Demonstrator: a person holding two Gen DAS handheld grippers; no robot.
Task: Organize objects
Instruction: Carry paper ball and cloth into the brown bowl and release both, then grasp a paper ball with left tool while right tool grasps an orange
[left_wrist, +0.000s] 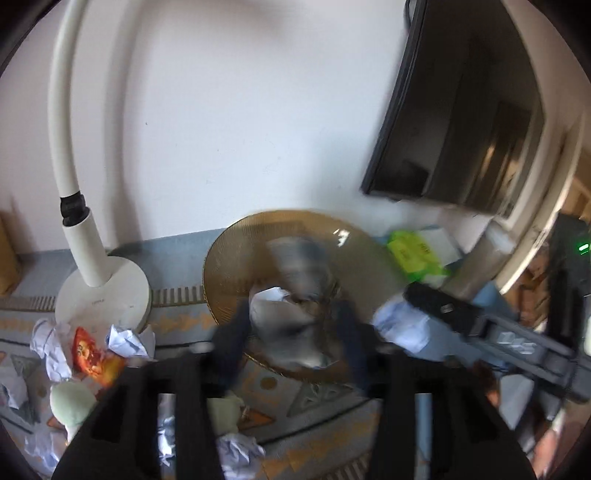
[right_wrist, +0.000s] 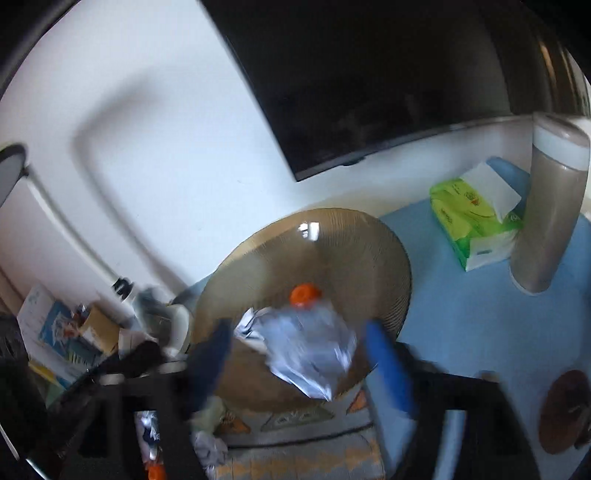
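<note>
The ribbed tray (right_wrist: 369, 251) is gold-brown. The tissue pack (right_wrist: 469, 218) is lime green, the bottle cap (right_wrist: 304, 294) orange. The mat (right_wrist: 461, 314) is pale blue.

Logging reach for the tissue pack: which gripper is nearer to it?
Right, probably. The right gripper hovers at the gold plate, with the tissue pack just beyond; the left gripper sits left of the right one.
</note>
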